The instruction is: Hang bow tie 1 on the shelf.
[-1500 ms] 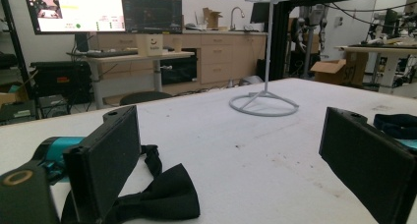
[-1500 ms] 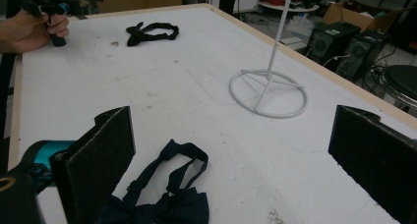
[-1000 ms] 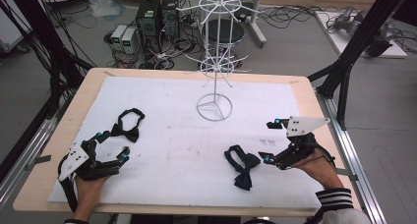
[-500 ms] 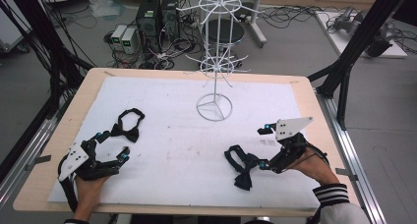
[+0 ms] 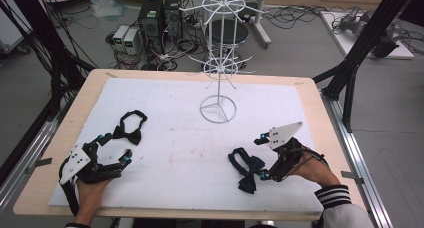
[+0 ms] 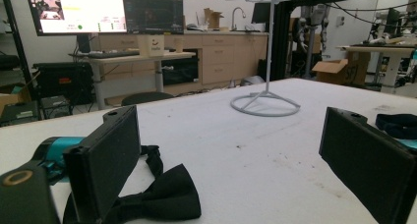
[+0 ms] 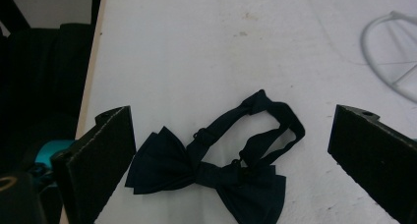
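Two black bow ties lie on the white mat (image 5: 180, 118). The left bow tie (image 5: 129, 129) rests just beyond my left gripper (image 5: 115, 148), which is open and lies low on the mat. In the left gripper view this bow tie (image 6: 167, 197) sits by the left jaw, partly behind it. The right bow tie (image 5: 246, 168) lies directly in front of my right gripper (image 5: 262, 158), which is open and tilted down at it. In the right gripper view the bow tie (image 7: 221, 160) lies between the spread jaws, untouched.
A white wire display rack (image 5: 218, 63) stands at the mat's far middle on a ring base (image 5: 218, 109), also seen as the ring base (image 6: 265, 105) ahead and the ring base (image 7: 365, 37). Black frame posts flank the wooden table (image 5: 320, 108). Computers and cables lie on the floor beyond.
My right gripper has moved left and tipped down toward the right bow tie. The left gripper and both bow ties have stayed put.
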Motion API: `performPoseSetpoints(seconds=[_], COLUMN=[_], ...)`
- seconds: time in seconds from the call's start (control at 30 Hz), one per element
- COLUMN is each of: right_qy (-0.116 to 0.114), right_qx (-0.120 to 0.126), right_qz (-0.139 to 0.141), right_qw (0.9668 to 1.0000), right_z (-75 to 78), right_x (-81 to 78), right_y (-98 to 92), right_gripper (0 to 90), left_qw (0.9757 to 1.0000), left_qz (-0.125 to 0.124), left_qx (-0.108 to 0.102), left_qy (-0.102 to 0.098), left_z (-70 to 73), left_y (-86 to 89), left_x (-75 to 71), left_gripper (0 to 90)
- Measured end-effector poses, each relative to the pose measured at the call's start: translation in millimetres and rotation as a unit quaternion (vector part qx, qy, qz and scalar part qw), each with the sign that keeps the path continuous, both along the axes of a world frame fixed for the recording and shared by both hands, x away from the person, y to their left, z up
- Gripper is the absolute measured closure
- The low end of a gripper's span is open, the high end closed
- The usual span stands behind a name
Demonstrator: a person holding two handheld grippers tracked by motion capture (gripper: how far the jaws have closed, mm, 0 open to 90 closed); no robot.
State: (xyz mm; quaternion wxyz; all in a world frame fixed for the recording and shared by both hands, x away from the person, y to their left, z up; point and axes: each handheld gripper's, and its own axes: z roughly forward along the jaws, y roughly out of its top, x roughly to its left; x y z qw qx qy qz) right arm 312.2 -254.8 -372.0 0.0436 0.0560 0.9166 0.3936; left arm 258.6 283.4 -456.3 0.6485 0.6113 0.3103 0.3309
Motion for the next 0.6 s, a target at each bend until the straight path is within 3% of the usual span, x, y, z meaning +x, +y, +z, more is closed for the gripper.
performPoseSetpoints(seconds=[0.37, 0.6], right_qy=[0.002, 0.002], right_qx=[-0.044, -0.085], right_qz=[0.03, 0.047], right_qw=[0.9986, 0.9953], right_z=[-8.1, -9.6], right_x=[2.4, 3.3], right_y=[13.6, 22.6], right_gripper=[3.3, 3.4], left_qw=[1.0, 1.0], left_qz=[0.001, 0.001], left_qx=[0.0, 0.002], left_qy=[0.0, 0.001], left_z=[0.0, 0.1], left_y=[-0.1, 0.0], left_x=[0.0, 0.0], left_gripper=[9.1, 9.0])
